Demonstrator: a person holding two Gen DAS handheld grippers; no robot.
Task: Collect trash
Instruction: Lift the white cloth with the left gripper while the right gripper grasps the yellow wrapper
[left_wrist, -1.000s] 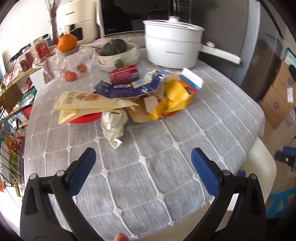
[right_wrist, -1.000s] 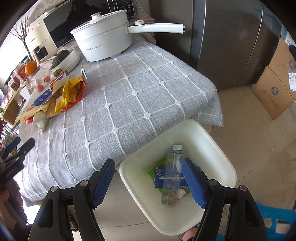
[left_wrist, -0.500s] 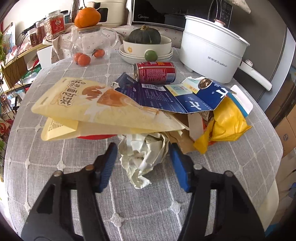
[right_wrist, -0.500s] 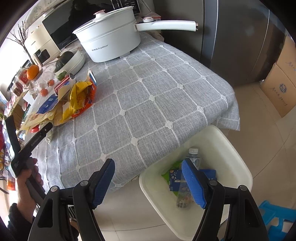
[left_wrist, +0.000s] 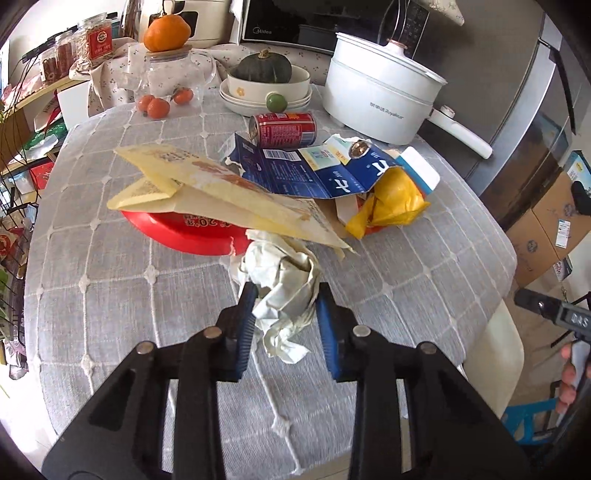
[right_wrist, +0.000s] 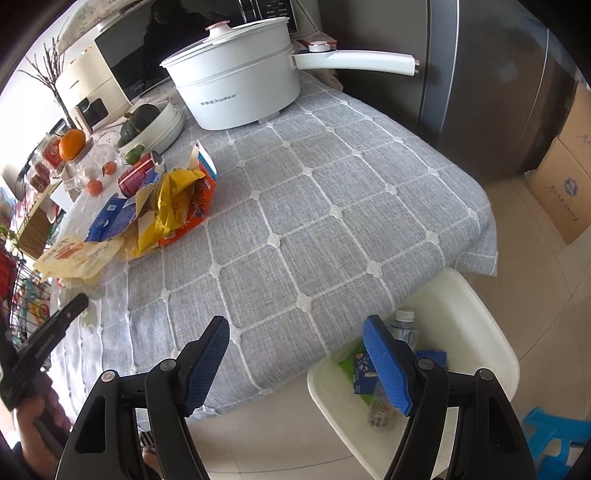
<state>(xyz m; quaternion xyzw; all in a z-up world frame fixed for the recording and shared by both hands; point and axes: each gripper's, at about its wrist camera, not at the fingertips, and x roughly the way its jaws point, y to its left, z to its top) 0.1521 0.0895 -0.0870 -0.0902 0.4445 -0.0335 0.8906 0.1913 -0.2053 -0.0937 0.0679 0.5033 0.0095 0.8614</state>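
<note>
My left gripper (left_wrist: 284, 302) is shut on a crumpled white paper wad (left_wrist: 284, 280) at the near edge of a trash pile on the grey tablecloth. The pile holds a pale yellow snack bag (left_wrist: 229, 192), a torn blue carton (left_wrist: 314, 173), a yellow wrapper (left_wrist: 391, 203), a red plate (left_wrist: 184, 229) and a red can (left_wrist: 284, 129). My right gripper (right_wrist: 295, 343) is open and empty, above the table's near edge, beside a white bin (right_wrist: 491, 332) on the floor. The bin holds a plastic bottle (right_wrist: 402, 328) and wrappers.
A white electric pot (left_wrist: 380, 99) with a long handle stands at the back of the table. A bowl with a green squash (left_wrist: 264, 70), a glass jar, tangerines (left_wrist: 159, 107) and a lime stand behind the pile. Cardboard boxes (right_wrist: 561, 177) and a blue stool (right_wrist: 554, 432) are on the floor.
My left gripper has closed on the paper wad and drawn it a little out from under the snack bag. My right gripper has moved toward the table, staying open.
</note>
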